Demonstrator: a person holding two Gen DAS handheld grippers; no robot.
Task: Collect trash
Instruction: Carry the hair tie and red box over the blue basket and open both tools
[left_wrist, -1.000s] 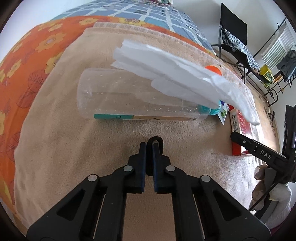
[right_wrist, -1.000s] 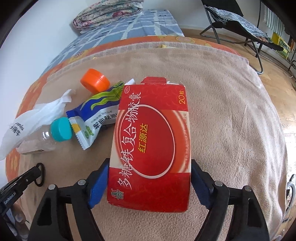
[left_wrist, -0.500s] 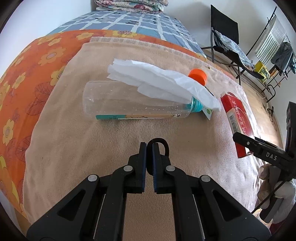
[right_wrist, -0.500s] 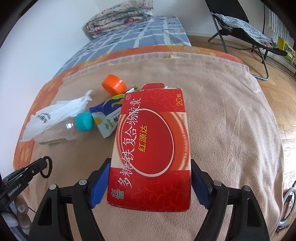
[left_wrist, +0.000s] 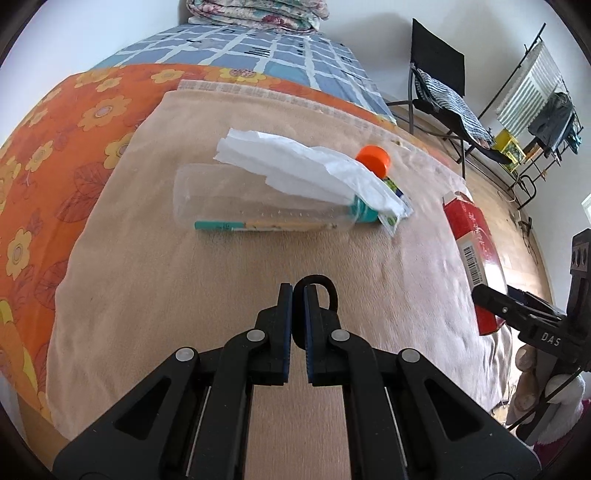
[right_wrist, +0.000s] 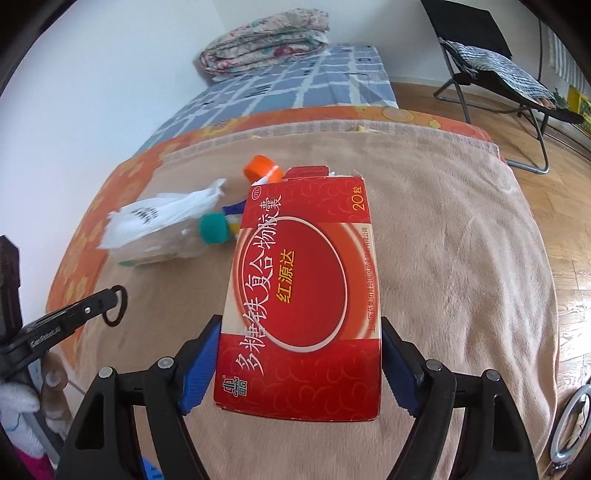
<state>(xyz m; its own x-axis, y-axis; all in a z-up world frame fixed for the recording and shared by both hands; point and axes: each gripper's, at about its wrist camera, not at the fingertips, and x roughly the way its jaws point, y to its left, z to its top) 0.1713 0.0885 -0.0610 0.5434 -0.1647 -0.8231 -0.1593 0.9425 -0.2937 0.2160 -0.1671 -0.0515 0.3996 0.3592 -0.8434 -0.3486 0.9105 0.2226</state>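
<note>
On the beige blanket (left_wrist: 184, 295) spread over the bed, a clear plastic bottle (left_wrist: 258, 206) was seen lying on its side with a crumpled white tissue (left_wrist: 303, 170) draped over it, an orange cap (left_wrist: 373, 158) just beyond its teal-capped neck and a snack wrapper (left_wrist: 395, 210) partly hidden beside it. Nearer the camera, the left gripper (left_wrist: 298, 295) was held fully closed with nothing but a small black loop (left_wrist: 325, 288) at its tips, above bare blanket. To the right, the red medicine box (right_wrist: 303, 295) was clamped by its long sides between the blue pads (right_wrist: 201, 354) of the right gripper (right_wrist: 301, 360), held clear above the blanket.
</note>
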